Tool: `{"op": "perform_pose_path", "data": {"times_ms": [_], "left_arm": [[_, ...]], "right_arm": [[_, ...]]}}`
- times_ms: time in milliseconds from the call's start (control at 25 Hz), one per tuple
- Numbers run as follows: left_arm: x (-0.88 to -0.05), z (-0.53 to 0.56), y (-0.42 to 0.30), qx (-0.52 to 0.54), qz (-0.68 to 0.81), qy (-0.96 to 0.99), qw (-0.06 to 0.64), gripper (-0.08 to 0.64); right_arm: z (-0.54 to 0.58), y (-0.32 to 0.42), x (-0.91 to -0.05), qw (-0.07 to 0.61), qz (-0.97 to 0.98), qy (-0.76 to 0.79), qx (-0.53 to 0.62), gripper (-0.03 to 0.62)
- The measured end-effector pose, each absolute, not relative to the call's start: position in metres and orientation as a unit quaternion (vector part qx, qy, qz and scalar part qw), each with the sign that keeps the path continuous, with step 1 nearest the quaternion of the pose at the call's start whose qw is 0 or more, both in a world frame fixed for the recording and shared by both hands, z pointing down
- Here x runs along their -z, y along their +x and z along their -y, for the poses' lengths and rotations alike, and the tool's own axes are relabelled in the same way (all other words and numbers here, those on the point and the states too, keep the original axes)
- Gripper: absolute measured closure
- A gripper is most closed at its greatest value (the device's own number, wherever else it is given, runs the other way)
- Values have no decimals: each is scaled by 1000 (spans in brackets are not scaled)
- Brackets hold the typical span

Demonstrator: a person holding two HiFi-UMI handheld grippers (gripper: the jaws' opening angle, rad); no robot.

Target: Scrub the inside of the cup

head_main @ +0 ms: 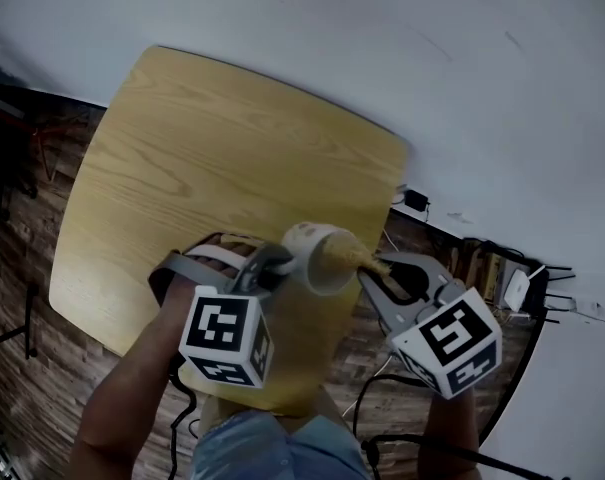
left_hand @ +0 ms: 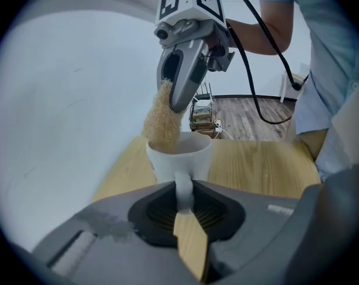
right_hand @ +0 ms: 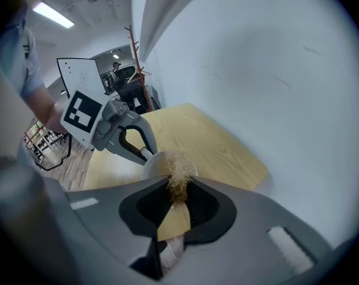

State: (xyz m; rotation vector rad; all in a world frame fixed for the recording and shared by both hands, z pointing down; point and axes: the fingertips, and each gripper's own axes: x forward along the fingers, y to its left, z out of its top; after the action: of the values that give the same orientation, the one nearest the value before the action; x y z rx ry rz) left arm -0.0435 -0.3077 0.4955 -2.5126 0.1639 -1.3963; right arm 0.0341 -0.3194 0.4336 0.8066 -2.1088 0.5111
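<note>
As left claw (left_hand: 186, 209) grips cup (left_hand: 180, 154), mouth tilted toward brush (left_hand: 162, 119)

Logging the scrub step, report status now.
Left hand-held gripper shut on cup handle. Right hand-held gripper shut on fibre scrubber, tip inside cup mouth. Nothing in the way.

The grey left hand-held gripper (head_main: 275, 265) and right hand-held gripper (head_main: 374, 271) each bear a white cube (head_main: 227, 335) with black square markers; the person's shirt (head_main: 272, 450) is light blue
</note>
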Motion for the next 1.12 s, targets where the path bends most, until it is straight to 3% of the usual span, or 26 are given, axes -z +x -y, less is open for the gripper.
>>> {"op": "perform_pose_path", "data": {"times_ms": [360, 720, 1120], "left_arm": [[-504, 304, -56, 427, -97, -895, 89, 489], [-523, 302, -72, 333, -131, -934, -15, 489], [-531, 300, -71, 326, -133, -935, -33, 488]], "right_arm": [[320, 38, -402, 357, 847, 351, -180, 534], [321, 37, -372, 244, 861, 412, -172, 534], [323, 31, -355, 139, 870, 434, -190, 531]]}}
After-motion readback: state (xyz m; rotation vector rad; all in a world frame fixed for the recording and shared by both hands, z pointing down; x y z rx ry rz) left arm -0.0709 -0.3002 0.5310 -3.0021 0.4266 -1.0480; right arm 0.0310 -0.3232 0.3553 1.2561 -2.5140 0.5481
